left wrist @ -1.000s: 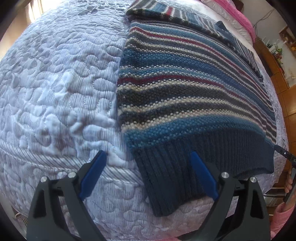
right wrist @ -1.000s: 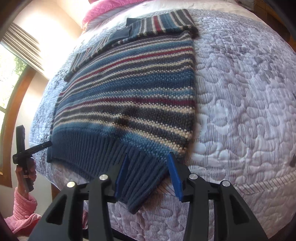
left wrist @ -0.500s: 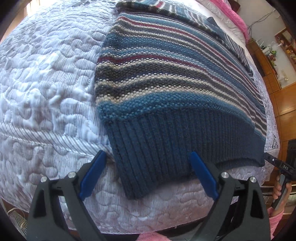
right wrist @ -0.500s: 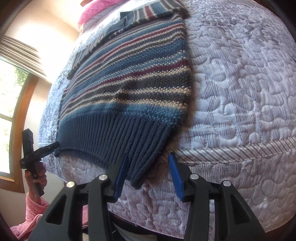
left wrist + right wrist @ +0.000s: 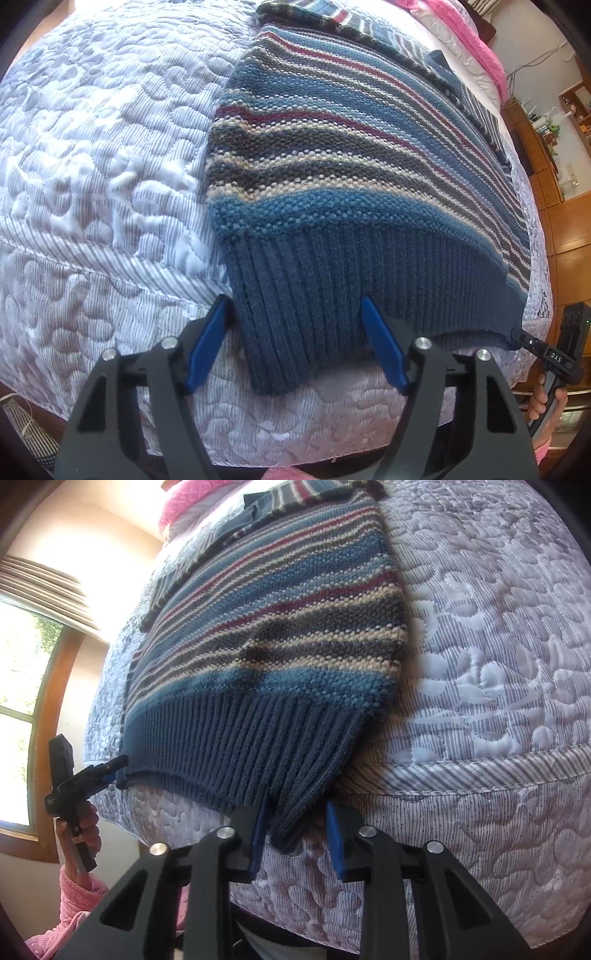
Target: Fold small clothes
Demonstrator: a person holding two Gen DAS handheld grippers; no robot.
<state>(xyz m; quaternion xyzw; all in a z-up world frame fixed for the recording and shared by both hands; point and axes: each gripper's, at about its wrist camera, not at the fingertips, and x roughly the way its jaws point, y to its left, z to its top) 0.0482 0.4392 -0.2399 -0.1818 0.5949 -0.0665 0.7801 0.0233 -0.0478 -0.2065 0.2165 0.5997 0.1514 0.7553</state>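
1. The sweater (image 5: 354,155) is spread flat on the quilt (image 5: 99,155), its ribbed hem (image 5: 317,295) draped over the bed's near edge (the stripes run across the body).
2. The sleeves (image 5: 461,92) are seen laid across the far end of the body, so the side folds are judged to be done already; how neatly cannot be told from here.
3. The left gripper (image 5: 295,343) is held wide open, its blue fingers (image 5: 207,343) standing either side of one hem corner; nothing is gripped.
4. The right gripper (image 5: 295,834) is open more narrowly, the other hem corner hanging between its fingers (image 5: 334,838); contact with the knit is possible on one side, but no pinch is seen.
5. In the right wrist view the left tool is seen from the side at the far hem corner, carried by a hand (image 5: 83,823) in a pink sleeve (image 5: 74,904).
6. What is left, as judged: both corners are to be pinched, the hem is to be carried up toward the collar end, and the fold is to be smoothed. The lengthwise fold is not yet begun.
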